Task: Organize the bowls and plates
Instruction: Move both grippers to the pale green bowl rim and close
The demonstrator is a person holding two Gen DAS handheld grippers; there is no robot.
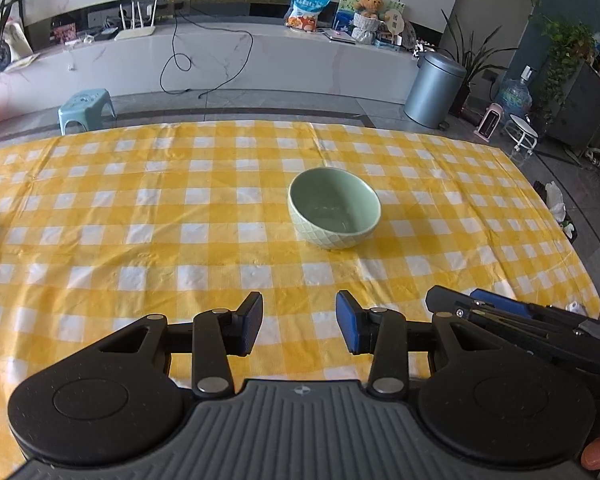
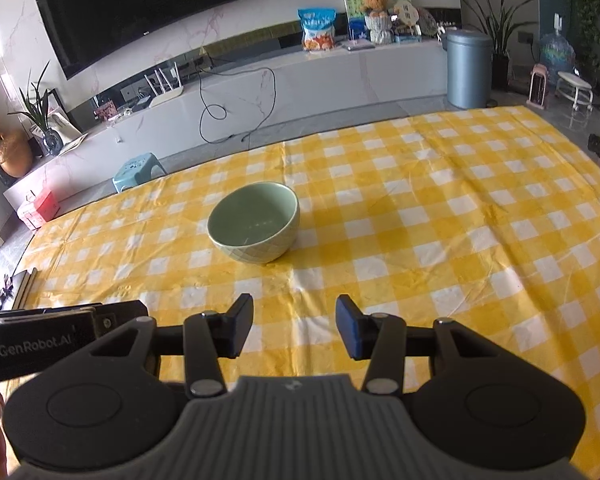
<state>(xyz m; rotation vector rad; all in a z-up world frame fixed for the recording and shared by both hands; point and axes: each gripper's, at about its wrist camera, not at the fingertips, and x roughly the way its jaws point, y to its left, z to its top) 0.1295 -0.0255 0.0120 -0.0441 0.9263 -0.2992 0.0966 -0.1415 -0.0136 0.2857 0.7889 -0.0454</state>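
Evidently the reach has barely begun: both the left gripper (image 1: 299,322) and the right gripper (image 2: 294,326) hover released, grasping nothing. Next, one must close on the green bowl's (image 1: 334,213) rim (no plates visible).

bowl (image 1: 334,213): one, ahead of both grippers
left gripper (image 1: 299,324): one
right gripper (image 2: 294,327): one
cloth (image 1: 140,240): one, under the bowl
stool (image 1: 86,109): one, far ahead
bin (image 1: 434,89): one, far ahead to the right
bear (image 1: 370,5): one
router (image 1: 136,24): one

A home living room: wall television (image 2: 140,8), teddy bear (image 1: 370,2).
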